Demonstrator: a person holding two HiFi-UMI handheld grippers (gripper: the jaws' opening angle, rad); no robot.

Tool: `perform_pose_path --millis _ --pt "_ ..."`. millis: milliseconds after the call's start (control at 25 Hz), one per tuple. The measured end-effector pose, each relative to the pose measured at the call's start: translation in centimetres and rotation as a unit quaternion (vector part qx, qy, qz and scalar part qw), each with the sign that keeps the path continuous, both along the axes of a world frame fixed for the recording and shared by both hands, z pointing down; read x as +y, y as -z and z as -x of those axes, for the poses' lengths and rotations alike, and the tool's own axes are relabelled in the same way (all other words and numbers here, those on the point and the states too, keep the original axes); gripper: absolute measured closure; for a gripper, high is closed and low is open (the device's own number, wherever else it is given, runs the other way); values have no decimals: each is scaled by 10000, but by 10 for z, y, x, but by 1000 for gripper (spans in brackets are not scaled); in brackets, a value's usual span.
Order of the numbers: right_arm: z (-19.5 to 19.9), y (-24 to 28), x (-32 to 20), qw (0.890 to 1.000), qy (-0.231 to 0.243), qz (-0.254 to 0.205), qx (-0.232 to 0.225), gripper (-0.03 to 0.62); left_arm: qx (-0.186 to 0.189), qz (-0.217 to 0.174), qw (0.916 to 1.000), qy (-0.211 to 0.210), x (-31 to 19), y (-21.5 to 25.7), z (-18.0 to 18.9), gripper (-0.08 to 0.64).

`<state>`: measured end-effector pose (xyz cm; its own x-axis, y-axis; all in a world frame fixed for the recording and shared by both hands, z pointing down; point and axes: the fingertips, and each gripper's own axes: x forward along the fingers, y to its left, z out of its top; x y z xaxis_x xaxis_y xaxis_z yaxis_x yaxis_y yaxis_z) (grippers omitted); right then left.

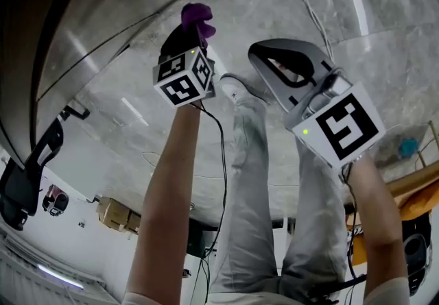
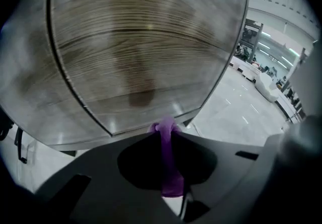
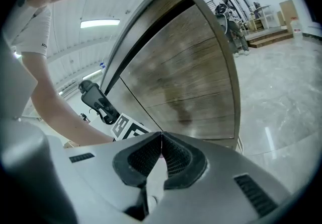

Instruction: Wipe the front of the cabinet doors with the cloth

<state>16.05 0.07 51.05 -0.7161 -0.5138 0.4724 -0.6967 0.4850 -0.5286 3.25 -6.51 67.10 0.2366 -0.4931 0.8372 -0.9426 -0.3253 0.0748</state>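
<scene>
The left gripper [image 2: 164, 128] has its fingers clamped on the purple cloth [image 2: 169, 165]. A strip of it runs between them, and a tuft pokes past the tips, near the lower edge of the wooden cabinet door [image 2: 136, 42]. Whether it touches is unclear. The right gripper [image 3: 161, 136] has its fingers closed together, empty, pointing at the cabinet front.

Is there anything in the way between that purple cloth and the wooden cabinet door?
Nothing visible: the left gripper, shut on the purple cloth, faces the cabinet door with no object between them.
</scene>
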Motion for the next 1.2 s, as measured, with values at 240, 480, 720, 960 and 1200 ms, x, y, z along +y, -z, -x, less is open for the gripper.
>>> perform_pose_path --millis 240,480,720,960,1200 --pt "-67 -12 2 9992 -395 89 -18 564 99 70 9981 -603 -13 -19 -94 512" --pt "-124 -28 5 9962 -854 181 -28 563 80 93 9912 -1316 -37 -44 -179 512" --pt "-165 -48 29 9943 -1021 268 171 563 105 -14 9926 -1214 -66 -65 -216 512" --pt "-162 -66 49 9914 -1219 396 280 564 -27 103 9982 -591 -72 -84 -170 512" --pt "-130 -73 52 9934 -1006 405 361 563 -22 260 9986 458 -63 -92 -77 512"
